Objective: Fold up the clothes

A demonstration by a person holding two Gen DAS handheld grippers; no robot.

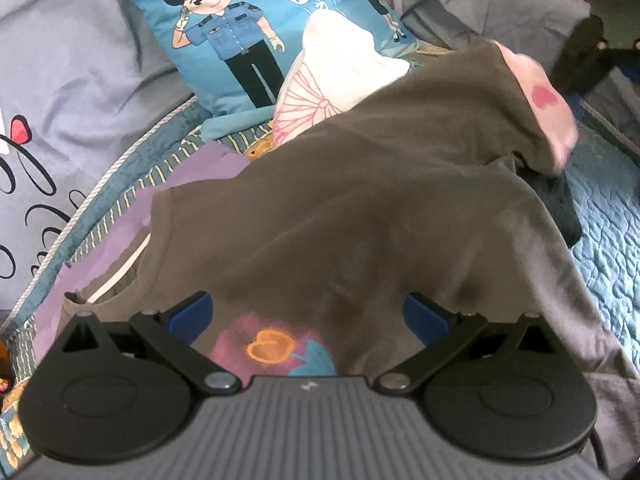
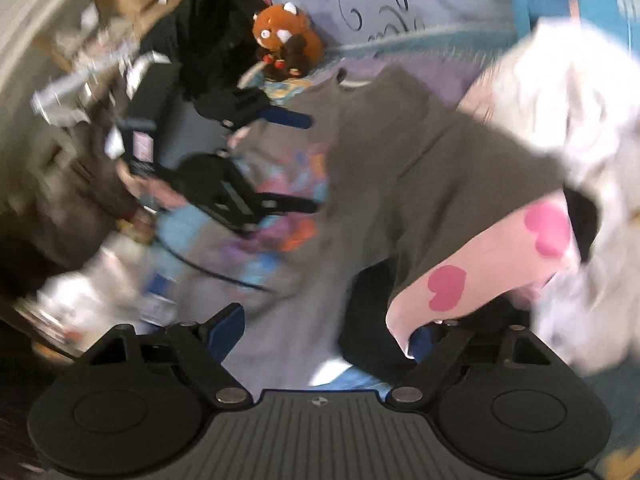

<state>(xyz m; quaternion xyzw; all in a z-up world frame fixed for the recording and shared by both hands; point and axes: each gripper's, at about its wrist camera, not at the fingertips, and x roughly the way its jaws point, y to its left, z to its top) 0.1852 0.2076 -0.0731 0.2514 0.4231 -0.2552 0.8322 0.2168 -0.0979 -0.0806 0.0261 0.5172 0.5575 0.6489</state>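
Left gripper (image 1: 307, 312) spread wide over the grey shirt (image 1: 360, 208).

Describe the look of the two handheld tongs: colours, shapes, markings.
Both match. The left tongs and right tongs each have a grey ribbed body with a small centre mark, two round black discs, black linkage bars with silver rivets, and blue finger pads. A thin black cable trails from the left unit in the right wrist view.

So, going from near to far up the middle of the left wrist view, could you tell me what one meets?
Left gripper → brown T-shirt → white butterfly cushion → blue cartoon-officer pillow.
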